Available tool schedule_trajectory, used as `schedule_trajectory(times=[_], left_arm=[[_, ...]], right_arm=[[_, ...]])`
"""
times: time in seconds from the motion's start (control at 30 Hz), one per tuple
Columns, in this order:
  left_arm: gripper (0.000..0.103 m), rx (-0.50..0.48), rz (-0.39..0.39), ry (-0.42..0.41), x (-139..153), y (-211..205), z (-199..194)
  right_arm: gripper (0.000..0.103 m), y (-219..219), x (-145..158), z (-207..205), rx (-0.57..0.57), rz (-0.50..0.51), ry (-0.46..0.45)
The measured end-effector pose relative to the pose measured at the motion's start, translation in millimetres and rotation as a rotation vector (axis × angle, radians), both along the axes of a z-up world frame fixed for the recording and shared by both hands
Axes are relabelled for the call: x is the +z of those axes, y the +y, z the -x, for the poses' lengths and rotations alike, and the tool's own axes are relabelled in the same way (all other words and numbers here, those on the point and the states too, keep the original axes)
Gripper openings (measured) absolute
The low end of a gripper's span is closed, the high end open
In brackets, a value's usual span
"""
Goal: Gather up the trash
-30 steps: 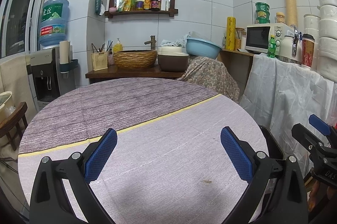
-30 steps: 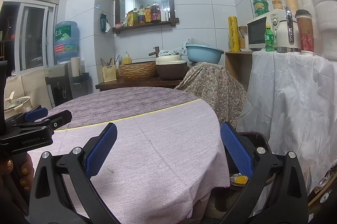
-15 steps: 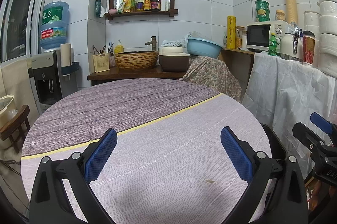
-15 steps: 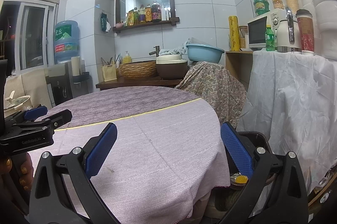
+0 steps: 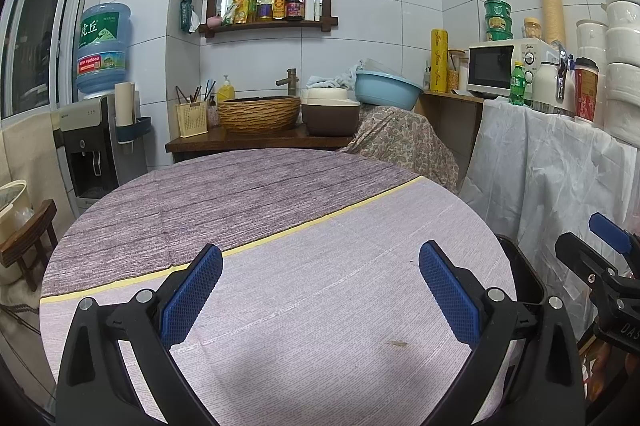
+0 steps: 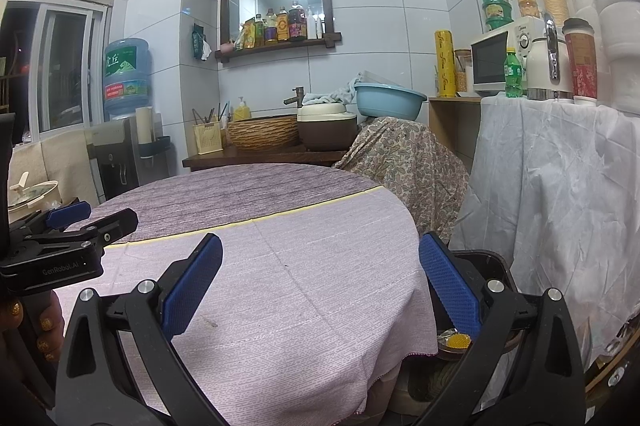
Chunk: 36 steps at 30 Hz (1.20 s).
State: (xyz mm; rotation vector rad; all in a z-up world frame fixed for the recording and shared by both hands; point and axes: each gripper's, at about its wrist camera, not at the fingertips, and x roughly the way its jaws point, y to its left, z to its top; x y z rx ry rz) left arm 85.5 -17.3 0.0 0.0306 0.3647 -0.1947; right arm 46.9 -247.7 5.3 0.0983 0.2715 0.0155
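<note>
Matt woven tablecloth (image 5: 256,306); glossy wall tiles (image 5: 380,26); wicker basket (image 5: 259,114); wooden shelf (image 5: 272,24).

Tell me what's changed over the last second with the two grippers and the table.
Almost nothing. The left gripper has risen and drifted very slightly, so the table sits a touch lower in its view. Nothing was grabbed or released. The right gripper stays open and empty beside the bin, and the tablecloth remains bare.

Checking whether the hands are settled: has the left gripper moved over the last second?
Yes, slightly. The left gripper drifted back and tilted up: the table's far edge and the wall shelf sit a little lower in its view.
</note>
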Motion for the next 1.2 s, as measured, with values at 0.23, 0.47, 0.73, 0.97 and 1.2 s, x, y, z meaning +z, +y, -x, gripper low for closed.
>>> schedule_trajectory(times=[0.23, 0.47, 0.73, 0.97, 1.2], left_arm=[[0.098, -0.001, 0.0, 0.002, -0.1, 0.4, -0.1], [0.098, -0.002, 0.001, 0.004, -1.3, 0.1, 0.2], [0.098, -0.003, 0.003, 0.007, -2.8, 0.6, 0.3], [0.098, -0.005, 0.001, 0.005, -2.3, -0.1, 0.0], [0.098, -0.007, 0.001, 0.009, -1.8, -1.0, -0.6]], right_arm=[[0.097, -0.5, 0.1, -0.1, 0.001, 0.001, 0.0], [0.097, -0.4, -0.7, -0.7, 0.001, 0.001, 0.001], [0.097, -0.4, -0.9, -0.9, 0.003, 0.001, 0.002], [0.097, -0.2, -1.0, -0.9, 0.002, 0.0, 0.002], [0.097, -0.4, -0.8, -0.9, 0.002, 0.0, 0.002]])
